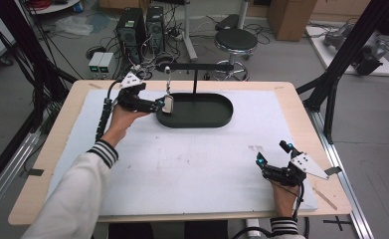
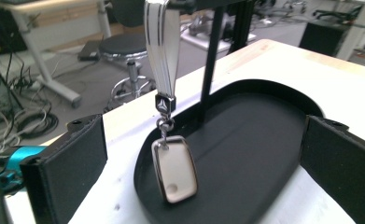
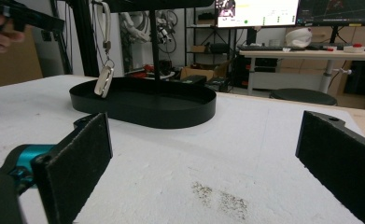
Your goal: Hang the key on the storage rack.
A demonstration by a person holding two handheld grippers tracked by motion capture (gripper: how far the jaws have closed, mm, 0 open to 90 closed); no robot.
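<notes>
A black oval tray (image 1: 207, 117) sits at the back middle of the white mat, with a T-shaped black stand (image 1: 195, 79) rising from it. From the left end of the stand's bar hangs a keychain: a silver strap (image 2: 161, 51) and a pale rectangular tag (image 2: 174, 169) with a metal rim, dangling over the tray's left end (image 2: 245, 154). My left gripper (image 1: 160, 103) is open, its jaws on either side of the tag (image 1: 168, 104) without touching it. My right gripper (image 1: 272, 153) rests open near the mat's front right, nothing between its fingers (image 3: 77, 163). The right gripper view also has the tray (image 3: 143, 109) and tag (image 3: 104, 80).
A white foam mat (image 1: 182, 159) covers most of the wooden table (image 1: 52, 149). Black frame posts (image 1: 341, 59) stand at both sides. Behind the table are a stool (image 1: 236, 42), computer towers (image 1: 140, 30) and cables on the floor.
</notes>
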